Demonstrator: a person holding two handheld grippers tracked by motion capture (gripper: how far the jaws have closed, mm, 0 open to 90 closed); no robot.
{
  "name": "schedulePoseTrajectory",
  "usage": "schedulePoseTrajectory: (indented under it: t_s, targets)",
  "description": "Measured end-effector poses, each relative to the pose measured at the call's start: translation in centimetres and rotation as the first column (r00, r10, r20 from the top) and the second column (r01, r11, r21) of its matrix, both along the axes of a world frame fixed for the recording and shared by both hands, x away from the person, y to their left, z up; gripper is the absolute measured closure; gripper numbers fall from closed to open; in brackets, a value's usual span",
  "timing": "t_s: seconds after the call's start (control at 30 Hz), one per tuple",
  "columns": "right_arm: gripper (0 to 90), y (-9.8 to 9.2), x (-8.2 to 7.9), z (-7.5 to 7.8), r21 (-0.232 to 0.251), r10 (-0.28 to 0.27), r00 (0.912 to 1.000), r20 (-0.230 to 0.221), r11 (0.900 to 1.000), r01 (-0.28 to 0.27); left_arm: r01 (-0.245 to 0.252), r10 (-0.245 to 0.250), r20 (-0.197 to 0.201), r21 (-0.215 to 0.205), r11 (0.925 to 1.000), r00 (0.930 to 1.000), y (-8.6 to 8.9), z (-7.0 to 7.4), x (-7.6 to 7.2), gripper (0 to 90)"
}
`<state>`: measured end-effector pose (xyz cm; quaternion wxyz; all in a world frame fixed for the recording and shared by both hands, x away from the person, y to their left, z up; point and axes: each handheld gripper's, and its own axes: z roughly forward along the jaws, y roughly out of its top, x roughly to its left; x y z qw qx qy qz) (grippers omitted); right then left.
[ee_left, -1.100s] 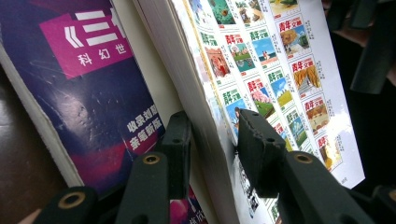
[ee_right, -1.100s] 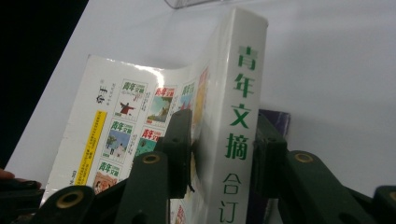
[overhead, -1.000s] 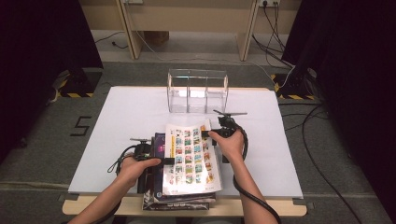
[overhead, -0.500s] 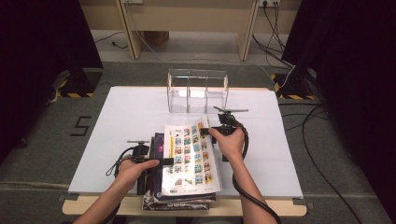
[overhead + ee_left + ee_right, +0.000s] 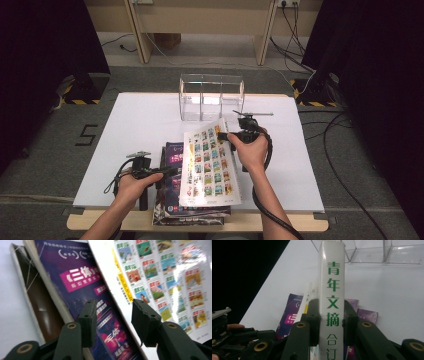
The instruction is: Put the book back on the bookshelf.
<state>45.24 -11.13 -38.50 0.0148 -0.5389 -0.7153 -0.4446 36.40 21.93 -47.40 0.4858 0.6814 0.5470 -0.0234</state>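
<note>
Two grippers at work over one stack of books [image 5: 192,210] at the near table edge. The right gripper [image 5: 226,135] has its jaws clamped on the spine of the white book [image 5: 210,165], and in the right gripper view the pads press either side of the green lettering [image 5: 332,302]; the jaws have just been closing on it. That book is tilted up off the stack, far end raised, near end apparently on the pile. The left gripper [image 5: 113,317] stands with its jaws apart over the purple book [image 5: 82,285] beneath, nothing pressed between them (they have just been opening).

Step in hand, as I judge it: lifting the top book free of the stack. The likely goal is the clear rack [image 5: 211,97] at the far side of the table [image 5: 140,120].

Next move calls for raising the book clear, standing it upright, and lining the spine with one compartment.

Room: bare tabletop lies between stack and rack. Watch the rack's dividers and front rim, and the stack overhanging the near edge.
</note>
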Motion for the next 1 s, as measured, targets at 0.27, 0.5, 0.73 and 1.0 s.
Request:
schedulePoseTrajectory:
  t_s: [0.27, 0.5, 0.73, 1.0]
  targets:
    - [73.6, 0.4, -0.4, 1.2, -0.024, -0.002, 0.9993, 0.036, 1.0, 0.003, -0.011, 0.011, 0.001, -0.014, 0.9998, 0.9999, 0.4, 0.1, 0.0, 50.3]
    - [73.6, 0.3, -0.8, 2.9, -0.044, -0.024, 0.9958, 0.088, 0.999, 0.028, -0.029, 0.029, 0.01, -0.01, 0.9995, 0.9995, 0.7, 0.3, -0.1, 48.3]
    - [73.6, -0.2, -1.3, 4.4, -0.059, -0.05, 0.9893, 0.137, 0.997, 0.058, -0.027, 0.027, -0.005, -0.026, 0.9993, 0.9996, 0.9, 0.2, -0.1, 48.3]
    - [73.7, -0.8, -1.4, 5.7, -0.081, -0.077, 0.9765, 0.202, 0.992, 0.095, -0.035, 0.035, -0.007, -0.039, 0.9986, 0.9994, 1.2, 0.2, 0.0, 48.3]
